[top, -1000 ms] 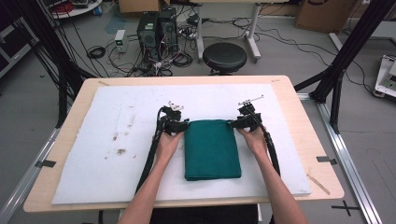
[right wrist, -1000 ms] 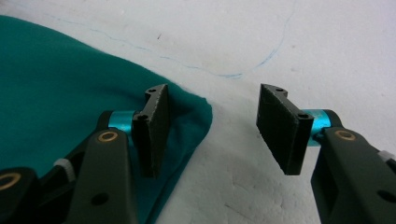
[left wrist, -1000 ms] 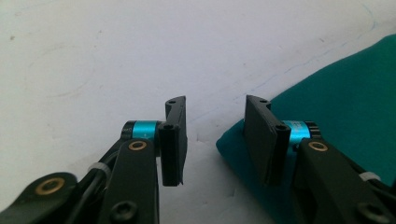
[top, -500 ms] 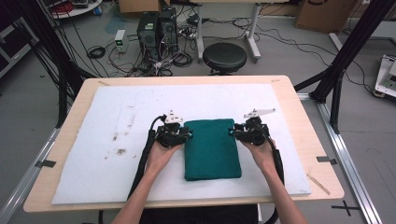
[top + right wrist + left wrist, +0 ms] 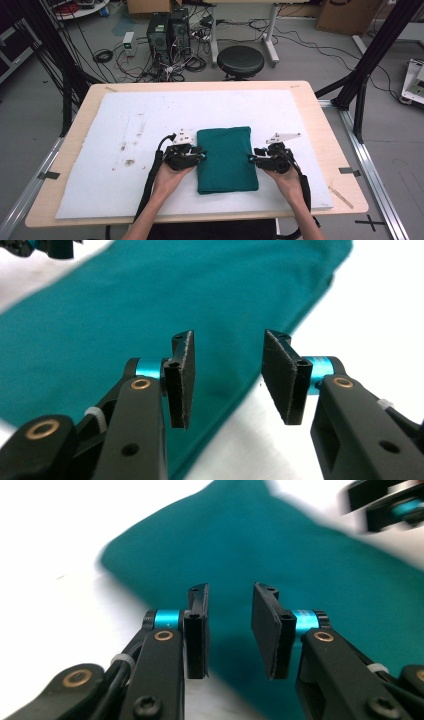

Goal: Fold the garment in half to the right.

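Flanking green cloth (image 5: 226, 159), claws (image 5: 202, 156) parted

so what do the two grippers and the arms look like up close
Both the left gripper and the right gripper have black linkage arms with brass-coloured pivots, turquoise metal collars and flat black rectangular pads, with white zip ties near the base. From above, each carries a pale three-cornered plate and trails a black cable. The forearms are bare, no sleeves.

Both forearms reach forward side by side, left tongs (image 5: 202, 155) and right tongs (image 5: 250, 158) facing inward, jaws just reopening, gripping nothing.
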Action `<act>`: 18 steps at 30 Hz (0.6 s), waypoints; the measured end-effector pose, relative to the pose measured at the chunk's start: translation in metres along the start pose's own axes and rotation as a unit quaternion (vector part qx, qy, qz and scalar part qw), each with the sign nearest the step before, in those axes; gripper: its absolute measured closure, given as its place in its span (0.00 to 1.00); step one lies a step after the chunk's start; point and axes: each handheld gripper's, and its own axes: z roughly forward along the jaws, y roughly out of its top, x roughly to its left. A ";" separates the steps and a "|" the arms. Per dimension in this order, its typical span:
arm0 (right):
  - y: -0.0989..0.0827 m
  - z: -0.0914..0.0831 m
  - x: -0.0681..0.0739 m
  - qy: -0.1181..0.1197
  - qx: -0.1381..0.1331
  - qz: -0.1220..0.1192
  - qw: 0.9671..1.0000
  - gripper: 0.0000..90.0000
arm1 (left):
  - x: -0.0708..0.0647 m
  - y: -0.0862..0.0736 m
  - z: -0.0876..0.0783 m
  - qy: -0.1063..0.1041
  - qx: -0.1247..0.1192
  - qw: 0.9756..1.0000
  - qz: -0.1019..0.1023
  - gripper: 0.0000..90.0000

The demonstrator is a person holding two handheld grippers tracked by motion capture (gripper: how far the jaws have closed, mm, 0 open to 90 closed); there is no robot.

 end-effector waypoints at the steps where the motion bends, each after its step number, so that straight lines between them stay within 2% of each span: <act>1: -0.002 -0.002 0.004 0.005 -0.004 -0.003 1.000 0.64 | -0.005 -0.003 -0.002 -0.006 -0.007 1.000 0.009 0.74; 3: -0.005 -0.004 0.012 0.019 -0.002 -0.011 1.000 0.63 | -0.015 -0.009 -0.004 -0.007 -0.005 1.000 0.023 0.73; 7: -0.014 -0.005 0.024 0.022 0.001 -0.024 0.999 0.63 | -0.024 -0.019 -0.003 -0.029 0.030 0.998 0.039 0.70; 10: -0.022 -0.001 0.029 0.020 0.021 -0.035 0.999 0.65 | -0.026 -0.026 -0.003 -0.021 0.042 0.998 0.047 0.69; 12: -0.029 0.002 0.031 0.006 0.040 -0.049 0.998 0.68 | -0.027 -0.030 -0.003 -0.017 0.047 0.997 0.051 0.69; 14: -0.033 0.001 0.031 0.003 0.039 -0.057 0.998 0.69 | -0.029 -0.034 -0.003 -0.010 0.060 0.996 0.064 0.69; 15: -0.034 0.000 0.031 0.002 0.037 -0.059 0.998 0.70 | -0.030 -0.036 -0.003 -0.009 0.059 0.996 0.067 0.69; 18: -0.037 -0.005 0.029 -0.002 0.037 -0.059 0.998 0.69 | -0.030 -0.037 -0.006 -0.016 0.063 0.996 0.069 0.69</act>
